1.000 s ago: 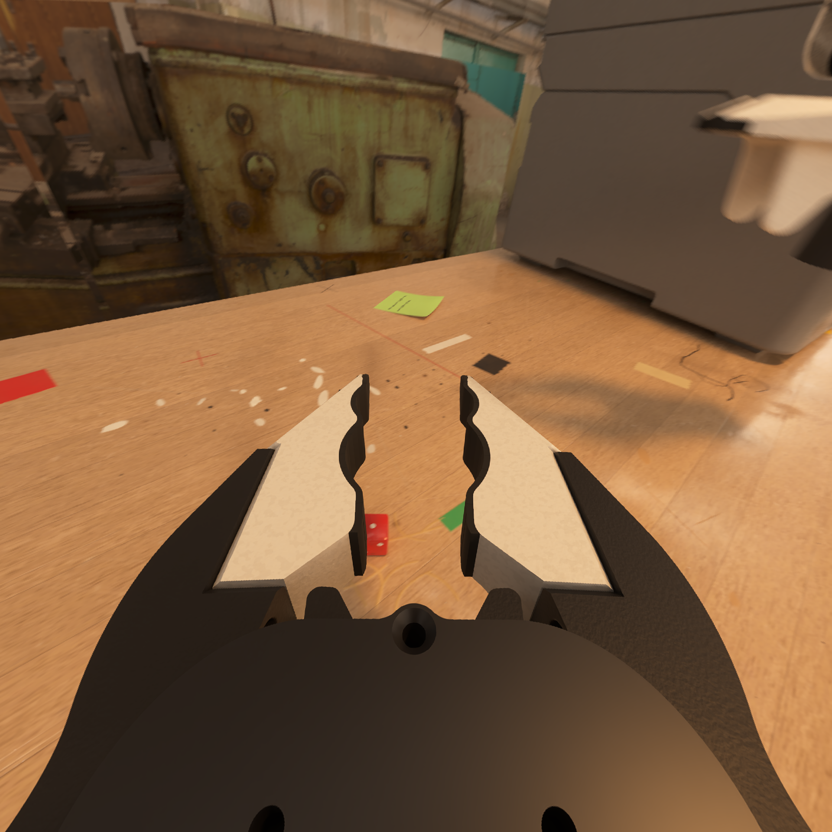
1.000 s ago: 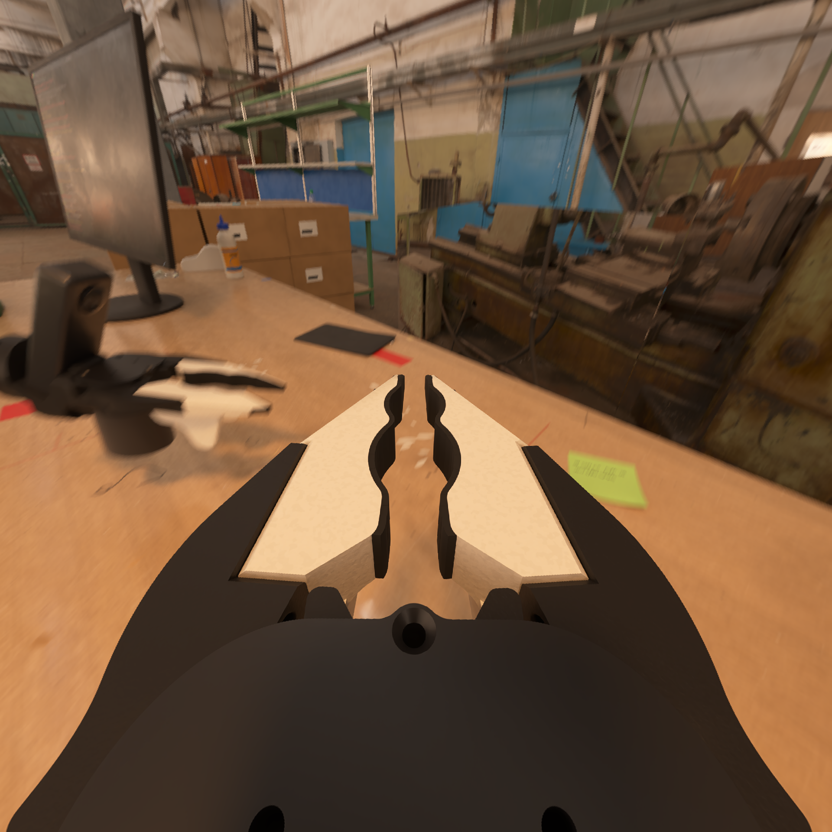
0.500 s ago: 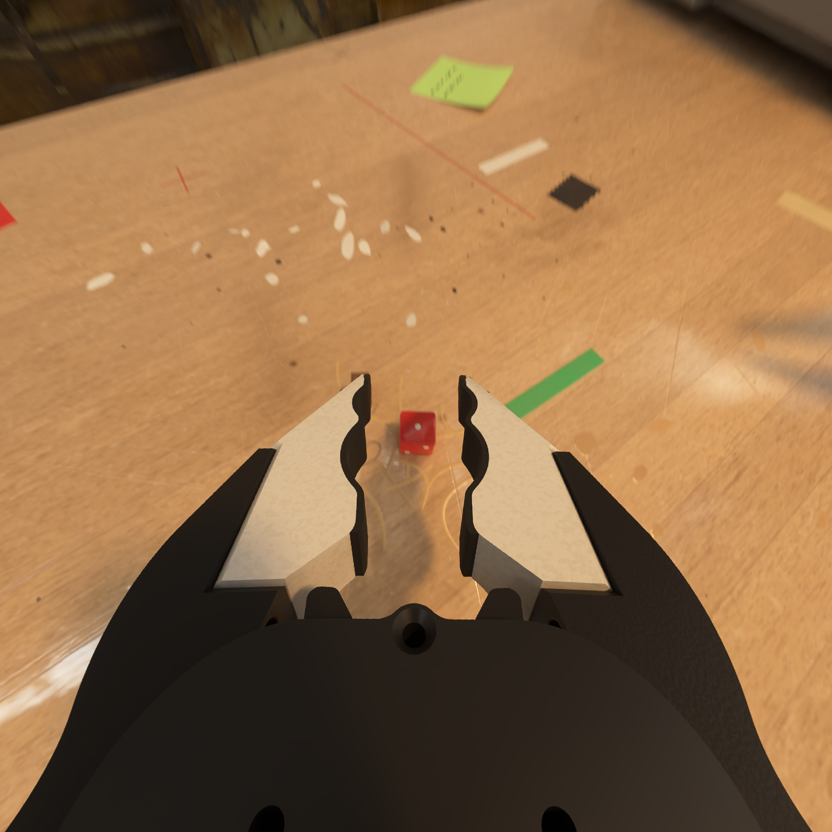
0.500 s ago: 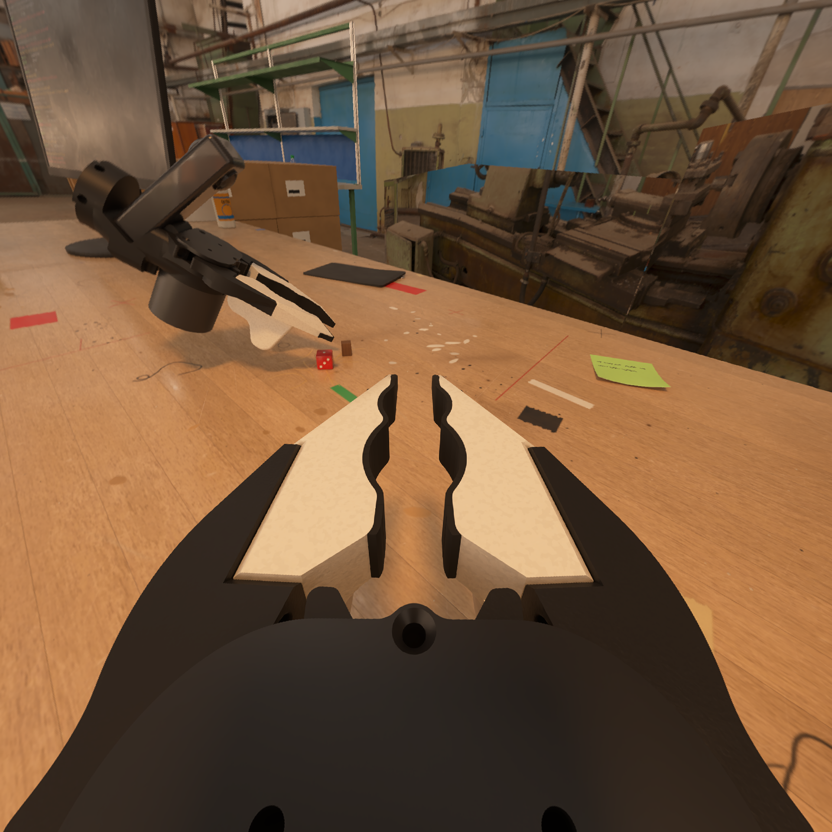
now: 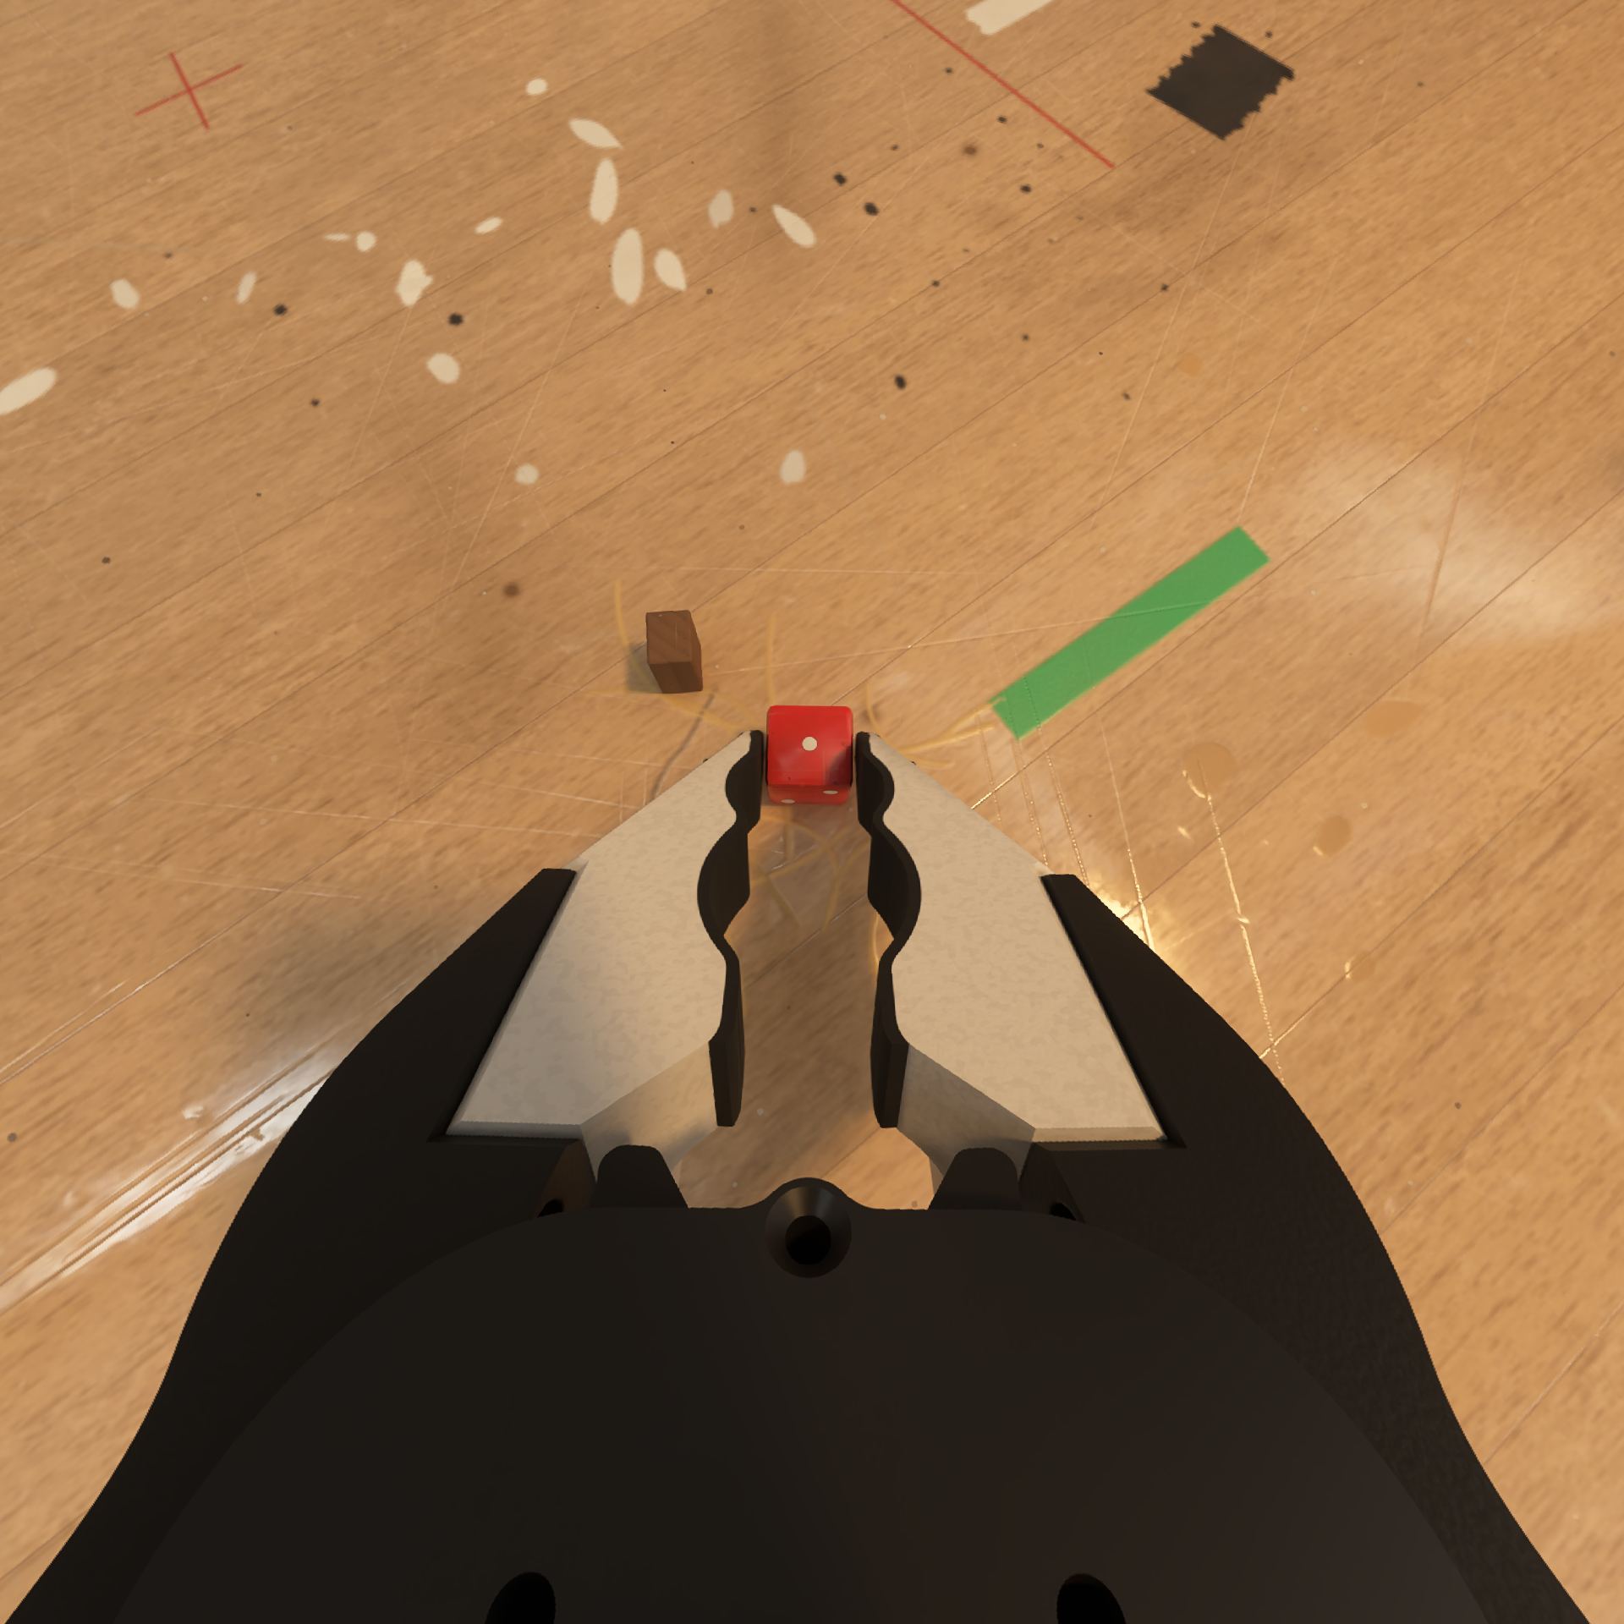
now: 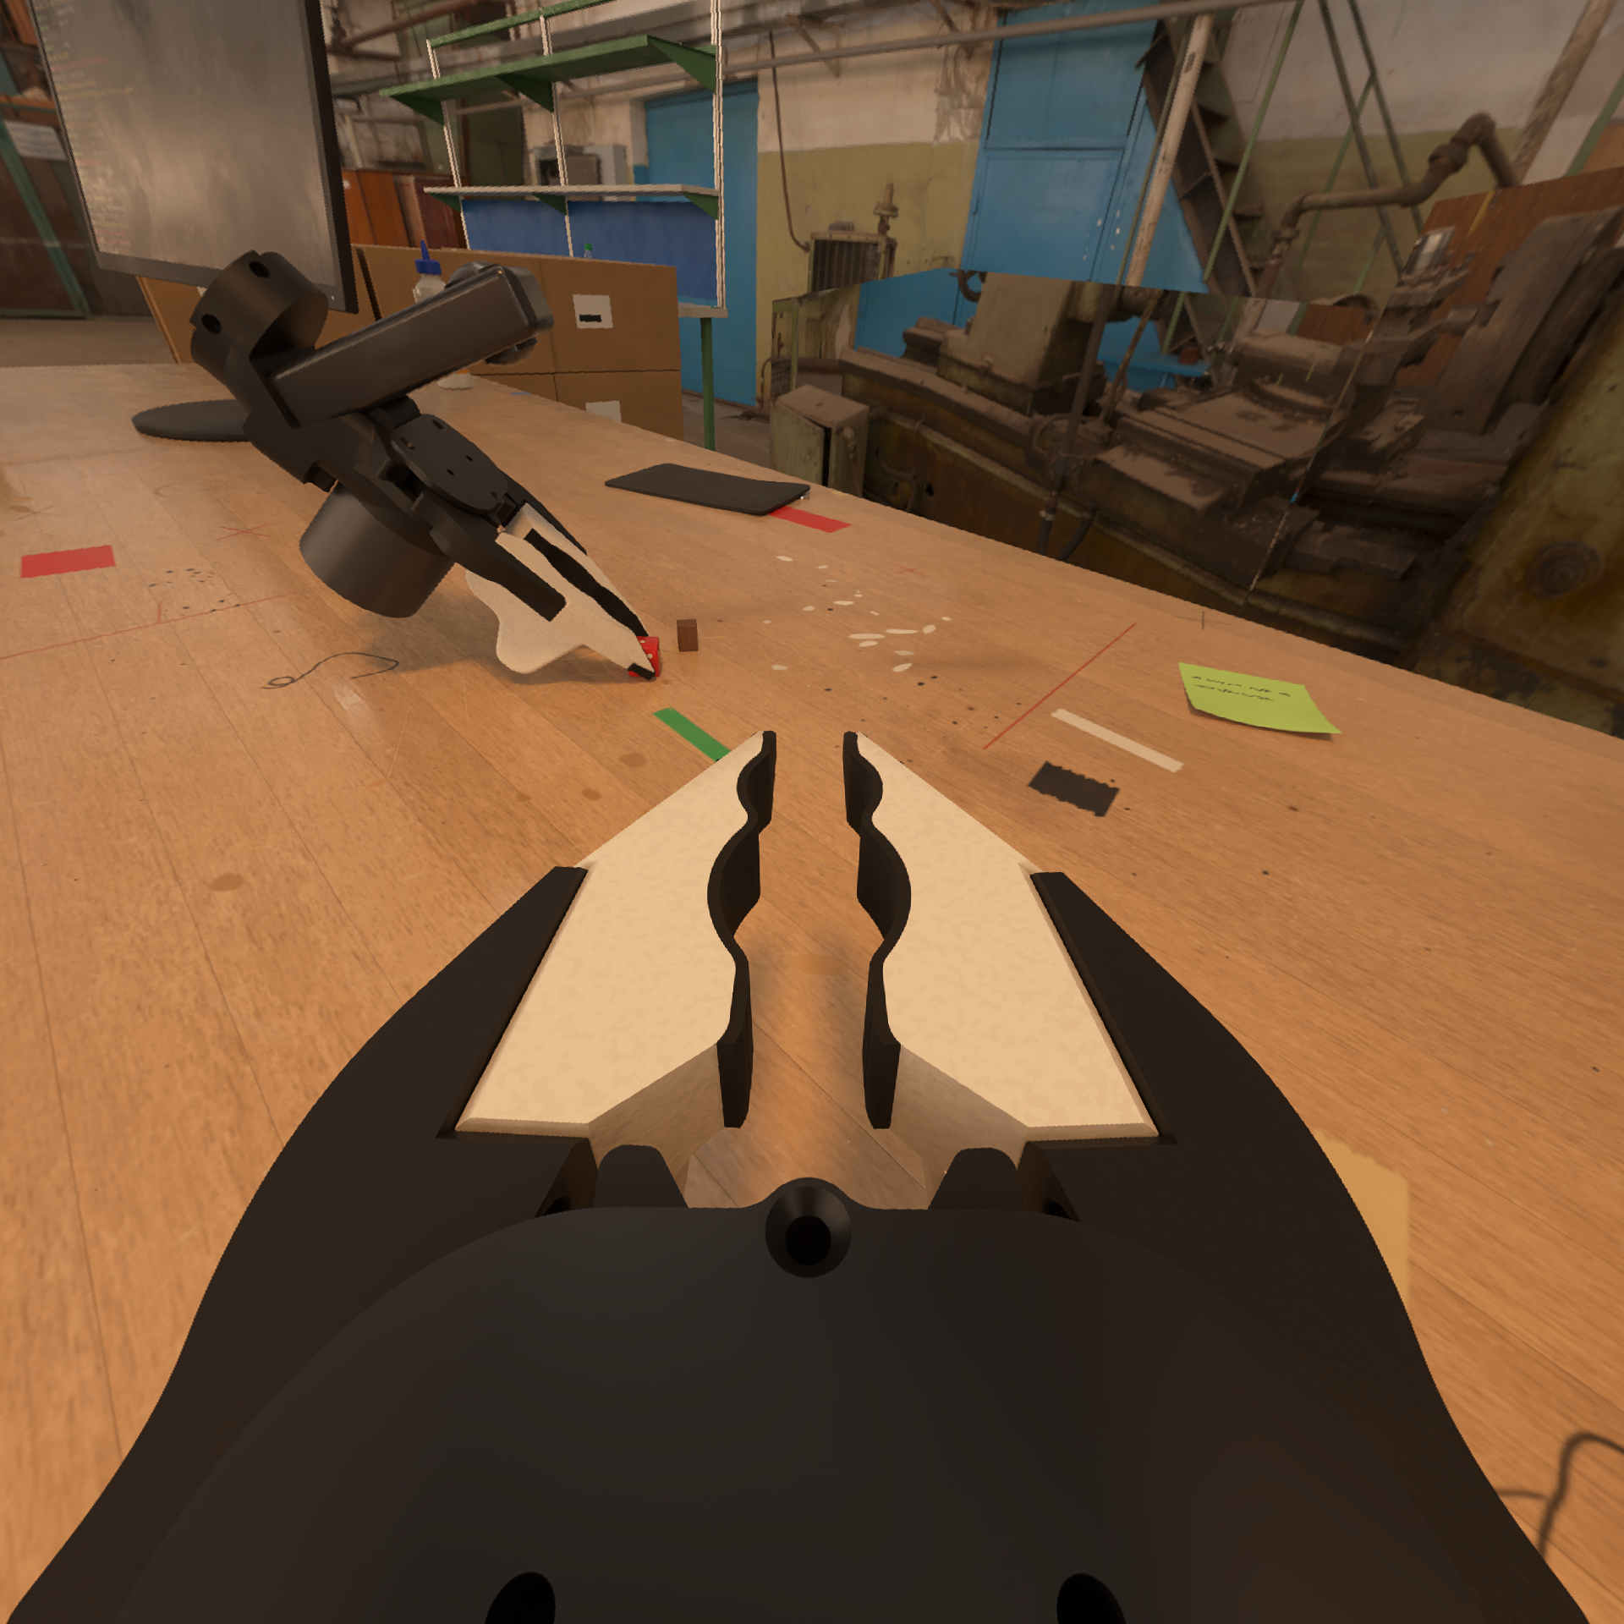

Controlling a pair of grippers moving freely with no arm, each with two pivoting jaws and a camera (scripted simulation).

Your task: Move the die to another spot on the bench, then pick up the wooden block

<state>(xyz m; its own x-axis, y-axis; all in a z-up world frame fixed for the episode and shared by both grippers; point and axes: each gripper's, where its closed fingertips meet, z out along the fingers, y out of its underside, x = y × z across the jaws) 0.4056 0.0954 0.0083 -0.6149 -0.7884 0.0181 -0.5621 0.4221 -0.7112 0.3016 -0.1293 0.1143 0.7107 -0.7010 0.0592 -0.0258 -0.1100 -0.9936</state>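
Observation:
The red die (image 5: 808, 756) rests on the wooden bench (image 5: 351, 791). My left gripper (image 5: 807, 747) is tilted down over it, and both fingertips press the die's sides. The small brown wooden block (image 5: 673, 650) stands just beyond and left of the die, apart from the fingers. In the right wrist view the left gripper (image 6: 646, 663) shows at the left with the die (image 6: 648, 655) at its tips and the block (image 6: 686, 634) beside it. My right gripper (image 6: 808, 743) hovers nearer, jaws a narrow gap apart, empty.
A green tape strip (image 5: 1129, 633) lies right of the die, with a black patch (image 5: 1221, 79) farther off. A green sticky note (image 6: 1252, 699), a black pad (image 6: 707, 488) and a monitor (image 6: 193, 132) are on the bench. The bench's far edge (image 6: 1142, 580) drops to old machinery.
My left gripper tilted down, came forward and lower around the die, and its jaws narrowed onto it. My right gripper turned toward the die and block.

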